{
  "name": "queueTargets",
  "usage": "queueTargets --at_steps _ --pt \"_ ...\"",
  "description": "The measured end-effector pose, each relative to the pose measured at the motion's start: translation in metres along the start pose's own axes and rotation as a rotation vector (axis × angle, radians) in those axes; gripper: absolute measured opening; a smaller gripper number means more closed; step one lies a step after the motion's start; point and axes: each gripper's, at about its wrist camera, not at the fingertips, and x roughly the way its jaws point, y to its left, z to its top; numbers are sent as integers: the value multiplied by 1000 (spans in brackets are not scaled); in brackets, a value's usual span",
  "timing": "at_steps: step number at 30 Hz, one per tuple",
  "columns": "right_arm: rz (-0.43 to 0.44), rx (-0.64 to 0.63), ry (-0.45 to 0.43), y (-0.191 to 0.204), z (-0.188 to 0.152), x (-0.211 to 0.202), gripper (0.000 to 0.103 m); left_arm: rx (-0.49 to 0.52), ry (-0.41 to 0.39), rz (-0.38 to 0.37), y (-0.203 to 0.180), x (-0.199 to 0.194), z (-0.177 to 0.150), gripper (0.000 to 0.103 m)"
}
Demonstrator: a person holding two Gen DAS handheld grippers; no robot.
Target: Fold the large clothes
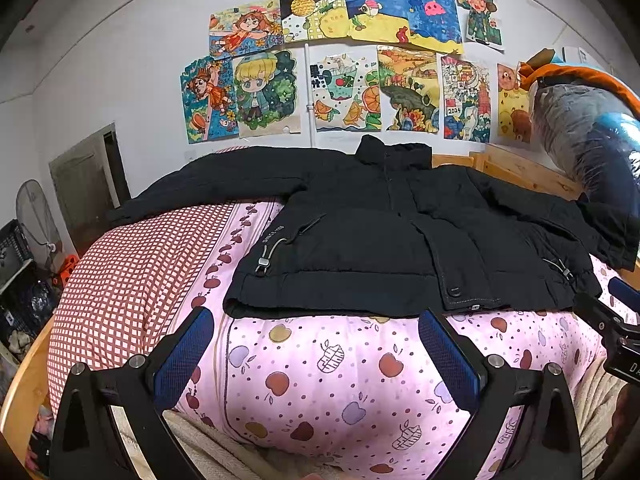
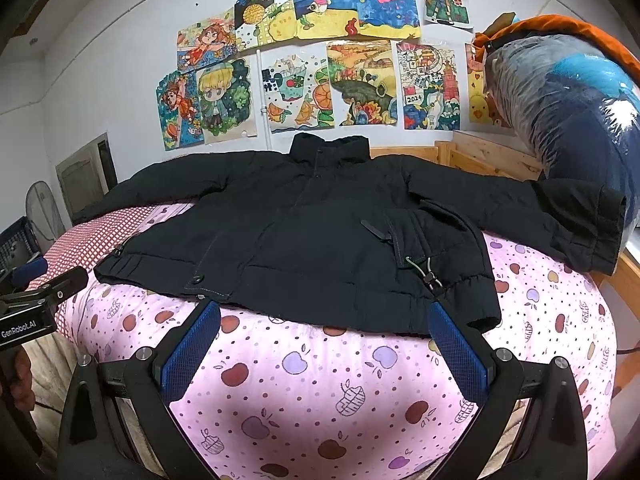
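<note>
A black padded jacket [image 1: 360, 236] lies flat and face up on the bed, collar toward the wall, both sleeves spread out to the sides. It also shows in the right wrist view [image 2: 320, 240]. My left gripper [image 1: 316, 320] is open and empty, just in front of the jacket's hem. My right gripper [image 2: 324, 314] is open and empty, its blue pads [image 2: 192, 348] at the hem's near edge. The right gripper also shows at the right edge of the left wrist view [image 1: 616, 320].
The bed carries a pink apple-print quilt [image 1: 320, 380] and a red checked cover [image 1: 132, 264]. A plastic-wrapped bundle [image 2: 568, 112] sits at the right on the wooden bed frame [image 2: 480, 156]. Drawings [image 1: 352, 60] cover the wall. A fan [image 1: 36, 216] and crates stand at left.
</note>
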Motion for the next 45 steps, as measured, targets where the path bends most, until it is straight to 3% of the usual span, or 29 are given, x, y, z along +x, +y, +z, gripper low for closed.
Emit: queueTargets --at_steps 15,20,24,32,40,45 --pt "2 -3 3 -1 1 0 102 9 8 -15 -1 -2 1 103" --pt "-13 -11 22 -1 1 1 102 26 48 23 -4 4 6 103" --pt "-34 -26 34 -5 6 1 102 45 79 64 -4 11 17 103" --pt "-23 -104 95 -20 35 5 102 37 69 59 4 21 45 103" --pt "-192 -45 56 -55 64 9 102 63 77 62 7 47 84 103" --pt "-372 14 42 -87 79 26 102 104 87 32 -1 72 109 103"
